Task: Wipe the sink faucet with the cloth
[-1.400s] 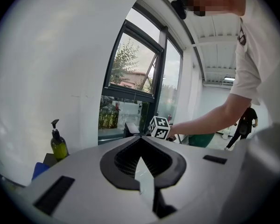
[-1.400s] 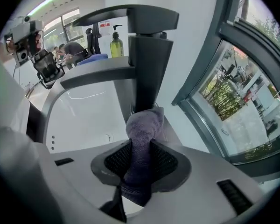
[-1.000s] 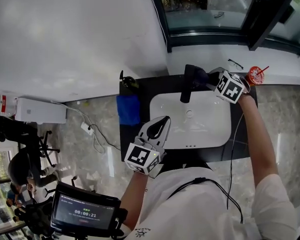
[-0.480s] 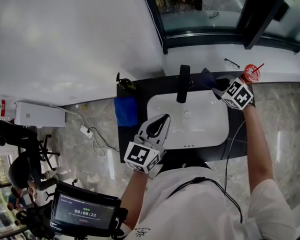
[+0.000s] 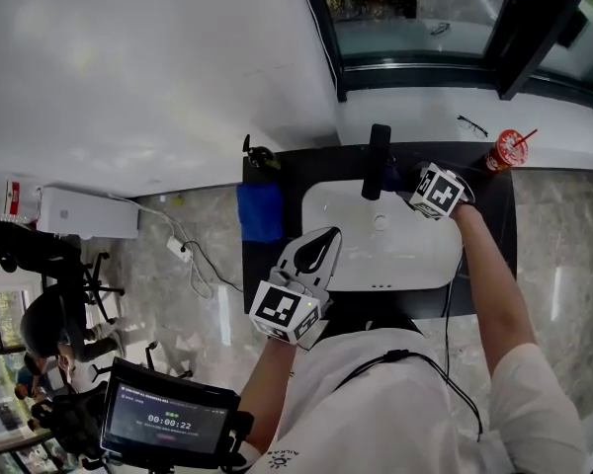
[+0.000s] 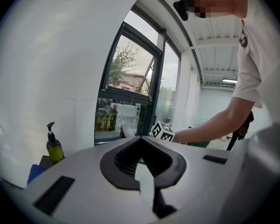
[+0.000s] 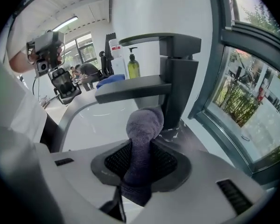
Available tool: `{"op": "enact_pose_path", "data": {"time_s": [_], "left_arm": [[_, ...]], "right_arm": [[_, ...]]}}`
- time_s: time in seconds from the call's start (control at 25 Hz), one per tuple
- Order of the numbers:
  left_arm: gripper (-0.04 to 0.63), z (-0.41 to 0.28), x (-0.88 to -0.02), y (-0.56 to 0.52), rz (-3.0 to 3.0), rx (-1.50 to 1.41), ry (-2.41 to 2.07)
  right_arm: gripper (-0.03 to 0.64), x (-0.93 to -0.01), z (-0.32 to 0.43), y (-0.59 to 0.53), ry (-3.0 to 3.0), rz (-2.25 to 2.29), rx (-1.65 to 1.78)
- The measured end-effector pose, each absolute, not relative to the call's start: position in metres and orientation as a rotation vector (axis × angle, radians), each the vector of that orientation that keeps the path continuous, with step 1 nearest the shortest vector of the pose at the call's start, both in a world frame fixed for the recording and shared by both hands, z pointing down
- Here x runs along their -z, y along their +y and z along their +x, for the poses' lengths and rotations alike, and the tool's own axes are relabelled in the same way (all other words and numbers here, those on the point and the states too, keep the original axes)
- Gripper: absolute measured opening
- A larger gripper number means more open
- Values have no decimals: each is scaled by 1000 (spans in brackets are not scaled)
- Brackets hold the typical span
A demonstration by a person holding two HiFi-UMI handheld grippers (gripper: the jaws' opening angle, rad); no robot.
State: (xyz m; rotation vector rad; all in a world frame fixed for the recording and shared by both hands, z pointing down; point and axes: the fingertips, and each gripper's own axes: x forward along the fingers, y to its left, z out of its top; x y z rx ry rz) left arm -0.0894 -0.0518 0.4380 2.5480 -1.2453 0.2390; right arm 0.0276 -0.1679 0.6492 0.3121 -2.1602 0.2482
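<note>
Cloth (image 7: 143, 124) pinched in jaws of right gripper (image 7: 141, 148), mid-frame, just beside faucet (image 7: 178, 73); left gripper (image 6: 141, 140), lower centre, jaws together, empty.

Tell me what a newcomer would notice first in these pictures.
The black faucet stands at the back of the white sink, with the right gripper close to its base, shut on a grey-purple cloth. The left gripper hangs shut and empty over the sink's front left edge. A blue cloth lies on the dark counter left of the basin.
</note>
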Motion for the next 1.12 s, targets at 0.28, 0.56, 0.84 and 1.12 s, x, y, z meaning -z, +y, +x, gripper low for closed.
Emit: {"op": "enact_pose_path", "data": {"time_s": [0.28,0.56,0.84,1.12], "left_arm": [[-6,-100,-440,-48,2529,-243,-1279],[-6,-94,-444,-46,2535,-244,-1251],[-6,-90,-443,-47,2548,-241,-1232],[-6,-89,-440,-49,2560,-233,-1230]], "right_arm": [[114,-623,1,-178,-2278,309,-210],[114,-610,1,-156,-2267,239,-83],[114,-612,-2,-90,-2254,-7,-90],[114,-622,16,-121,-2206,114,-102]]}}
